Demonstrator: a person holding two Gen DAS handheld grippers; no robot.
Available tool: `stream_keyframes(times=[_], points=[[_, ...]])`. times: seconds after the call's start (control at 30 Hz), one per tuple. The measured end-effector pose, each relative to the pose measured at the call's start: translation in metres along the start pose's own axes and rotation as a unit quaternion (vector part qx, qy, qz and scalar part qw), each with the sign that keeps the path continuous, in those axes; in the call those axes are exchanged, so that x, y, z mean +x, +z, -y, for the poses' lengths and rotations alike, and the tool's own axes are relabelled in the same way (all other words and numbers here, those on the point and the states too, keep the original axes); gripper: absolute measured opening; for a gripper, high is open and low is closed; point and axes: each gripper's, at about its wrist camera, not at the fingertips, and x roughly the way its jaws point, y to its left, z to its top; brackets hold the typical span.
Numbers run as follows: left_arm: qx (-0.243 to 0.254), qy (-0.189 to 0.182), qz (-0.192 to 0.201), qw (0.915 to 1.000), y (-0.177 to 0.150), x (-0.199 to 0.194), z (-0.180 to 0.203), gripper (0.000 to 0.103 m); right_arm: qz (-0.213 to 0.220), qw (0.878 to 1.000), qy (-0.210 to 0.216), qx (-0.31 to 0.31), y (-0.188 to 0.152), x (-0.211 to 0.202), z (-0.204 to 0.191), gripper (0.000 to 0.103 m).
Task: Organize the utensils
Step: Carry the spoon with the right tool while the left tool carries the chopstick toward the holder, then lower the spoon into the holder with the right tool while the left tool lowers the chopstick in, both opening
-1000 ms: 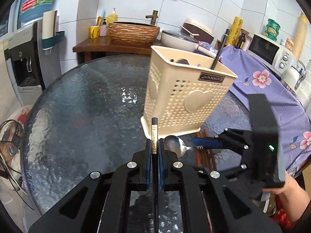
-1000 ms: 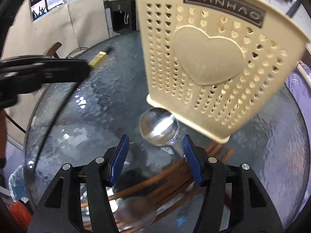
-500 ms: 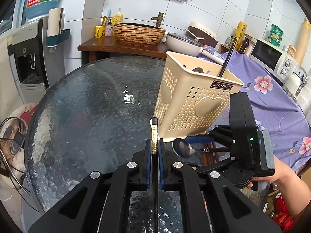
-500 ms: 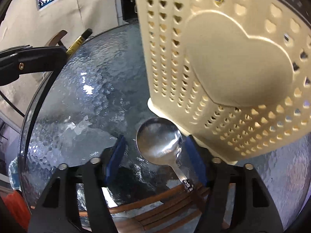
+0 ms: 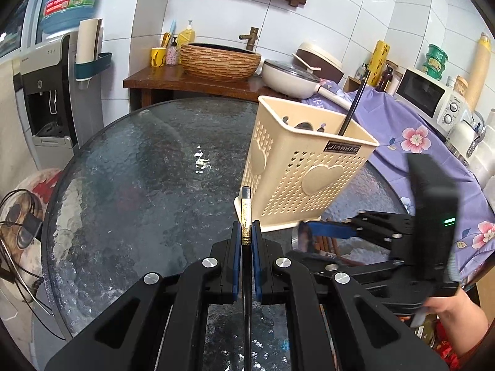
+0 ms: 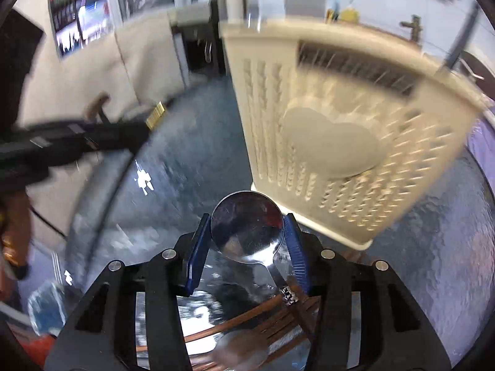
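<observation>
Spoon [image 6: 247, 228] between right tongs [image 6: 246, 249]

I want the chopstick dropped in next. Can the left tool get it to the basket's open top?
Probably yes: the left tool, shut on the chopstick, sits beside the basket; nothing covers its rim.

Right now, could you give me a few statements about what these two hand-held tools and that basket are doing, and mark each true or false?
1. The left gripper is shut on a black chopstick. True.
2. The right gripper has its jaws on either side of a fork. False: it is the bowl of a metal spoon.
3. The beige basket lies on its side. False: it stands upright on the glass table.
4. A dark stick already stands in the basket. True.
</observation>
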Motion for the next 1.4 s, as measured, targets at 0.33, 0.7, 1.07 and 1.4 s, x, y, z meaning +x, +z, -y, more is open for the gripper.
stream_keyframes(times=[0.33, 0.7, 1.07, 1.4], points=[[0.016, -0.027, 0.039, 0.9987, 0.015, -0.033, 0.028, 0.007, 0.101, 0.991, 0.043, 0.072, 0.001, -0.102, 0.009, 0.048], [0.035, -0.031, 0.066, 0.9967, 0.023, -0.050, 0.048, 0.007, 0.130, 0.986, 0.049, 0.091, -0.003, -0.132, 0.011, 0.048], [0.040, -0.048, 0.094, 0.9936, 0.051, -0.073, 0.059, 0.007, 0.165, 0.971, 0.102, 0.140, 0.018, -0.162, 0.024, 0.048], [0.051, -0.056, 0.152, 0.9855, 0.137, -0.116, 0.081, 0.007, 0.232, 0.957, 0.099, 0.143, 0.090, -0.215, 0.040, 0.048]])
